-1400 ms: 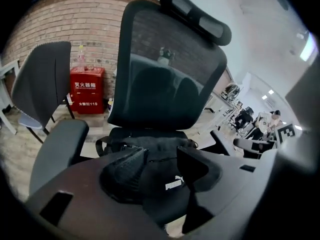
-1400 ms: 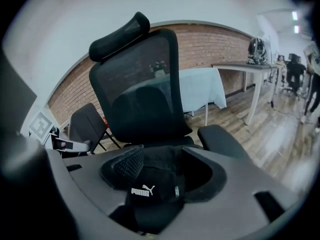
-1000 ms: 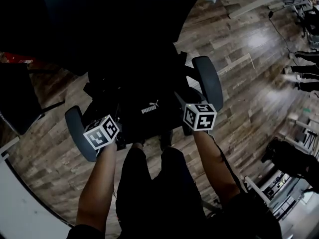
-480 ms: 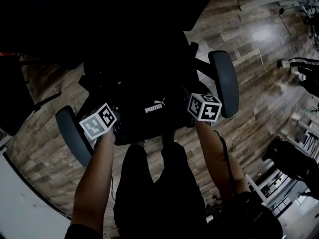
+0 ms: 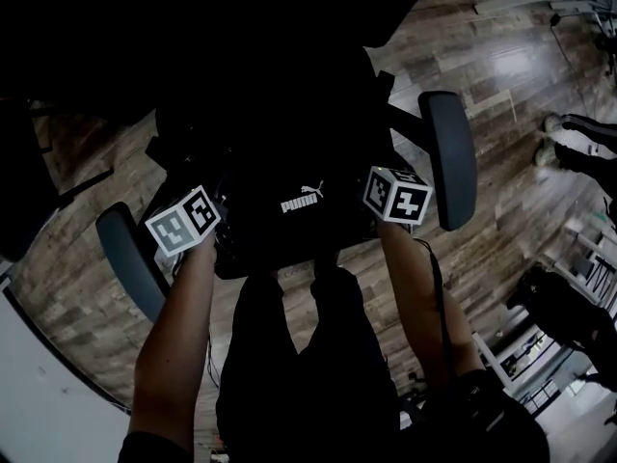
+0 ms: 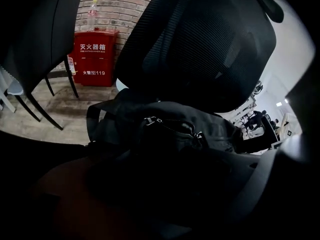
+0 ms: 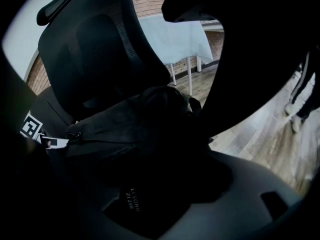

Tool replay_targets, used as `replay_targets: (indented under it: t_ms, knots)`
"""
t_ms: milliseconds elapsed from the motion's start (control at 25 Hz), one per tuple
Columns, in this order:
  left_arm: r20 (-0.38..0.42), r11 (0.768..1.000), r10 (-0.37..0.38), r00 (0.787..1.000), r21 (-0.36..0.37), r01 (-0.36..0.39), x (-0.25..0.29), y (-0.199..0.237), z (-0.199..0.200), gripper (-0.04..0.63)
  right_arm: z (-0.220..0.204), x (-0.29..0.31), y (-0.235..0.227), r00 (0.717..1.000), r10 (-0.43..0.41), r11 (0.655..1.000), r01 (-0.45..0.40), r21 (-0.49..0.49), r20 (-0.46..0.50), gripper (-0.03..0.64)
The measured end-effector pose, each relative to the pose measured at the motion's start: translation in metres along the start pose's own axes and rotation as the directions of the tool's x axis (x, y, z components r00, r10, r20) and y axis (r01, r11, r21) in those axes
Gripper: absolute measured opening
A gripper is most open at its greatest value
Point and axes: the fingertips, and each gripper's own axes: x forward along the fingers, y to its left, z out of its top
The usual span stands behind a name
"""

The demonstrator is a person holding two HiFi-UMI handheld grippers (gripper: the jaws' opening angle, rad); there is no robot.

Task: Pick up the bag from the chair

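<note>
A black bag [image 5: 289, 177] with a white Puma logo lies on the seat of a black office chair [image 5: 451, 157]. My left gripper [image 5: 198, 225] is at the bag's left end and my right gripper [image 5: 376, 196] at its right end; only their marker cubes show clearly. In the left gripper view the bag [image 6: 170, 134] fills the middle, its zip pulls [image 6: 150, 120] facing me, below the mesh backrest [image 6: 200, 44]. The right gripper view shows the bag [image 7: 130, 129] very close. The jaws of both are lost in darkness.
Grey armrests [image 5: 125, 263] flank the seat. A red fire-extinguisher box [image 6: 92, 59] with a bottle [image 6: 93, 14] on it stands by the brick wall, beside another dark chair [image 6: 35, 39]. A pale-covered table [image 7: 175, 39] stands behind. A person's legs [image 7: 300, 94] are at right on the wooden floor.
Both marker cubes have shifted a little further along the bag's sides. The chair has drifted in the head view, its right armrest moving rightward.
</note>
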Motion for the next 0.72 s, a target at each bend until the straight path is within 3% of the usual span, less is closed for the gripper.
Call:
replay_targets:
  t_ms: [120,200,360,480,720]
  knots:
    - [0.0,1.0,0.0,1.0,0.016,0.0,-0.003,-0.004,-0.001,0.391,0.0,-0.003,0.003,1.0,0.0,0.999,0.0,-0.032,-0.006,0.313]
    - [-0.009,0.999,0.003,1.0,0.032,-0.003,-0.004,-0.006,-0.001,0.371,0.0,-0.002,0.011,1.0,0.017,0.999,-0.017,-0.039,-0.002,0.212]
    - [-0.015,0.998,0.01,1.0,0.062,-0.009,-0.006,-0.016,0.0,0.302,0.002,-0.002,0.011,1.0,0.017,0.999,-0.017,-0.045,0.006,0.167]
    - [-0.002,0.995,0.012,1.0,0.097,-0.012,-0.012,-0.024,0.0,0.22,0.007,-0.012,0.017,0.999,0.028,0.999,-0.027,-0.046,0.034,0.083]
    - [0.022,0.988,0.052,0.998,0.146,-0.055,-0.027,-0.038,0.006,0.084,0.017,-0.031,0.033,0.998,0.045,0.992,-0.039,-0.123,0.051,0.066]
